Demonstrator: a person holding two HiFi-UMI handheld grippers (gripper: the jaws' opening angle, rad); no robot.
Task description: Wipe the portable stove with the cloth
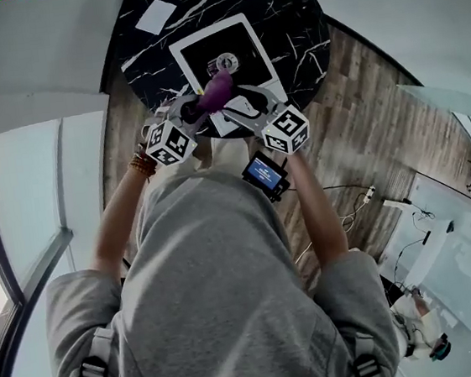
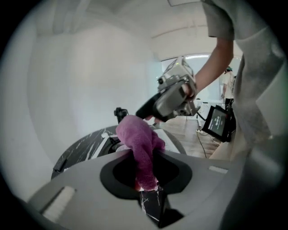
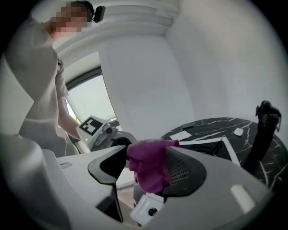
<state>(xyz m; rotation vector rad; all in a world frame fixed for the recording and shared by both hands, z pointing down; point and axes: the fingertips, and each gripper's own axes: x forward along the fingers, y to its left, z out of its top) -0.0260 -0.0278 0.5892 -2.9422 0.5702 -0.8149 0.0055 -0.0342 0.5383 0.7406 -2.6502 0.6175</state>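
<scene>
Cloth (image 1: 216, 91) tight in left claw (image 2: 144, 170), right claw (image 3: 150, 175); stove (image 1: 204, 60) on marble table (image 1: 294, 16), wooden floor (image 1: 364, 126).

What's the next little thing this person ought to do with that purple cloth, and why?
Probably lower the cloth onto the black top of the stove and begin a wiping stroke. The left claw and the right claw both seem to pinch the cloth, bunched in the air over the stove's near edge, so it does not appear to touch the stove yet.
</scene>
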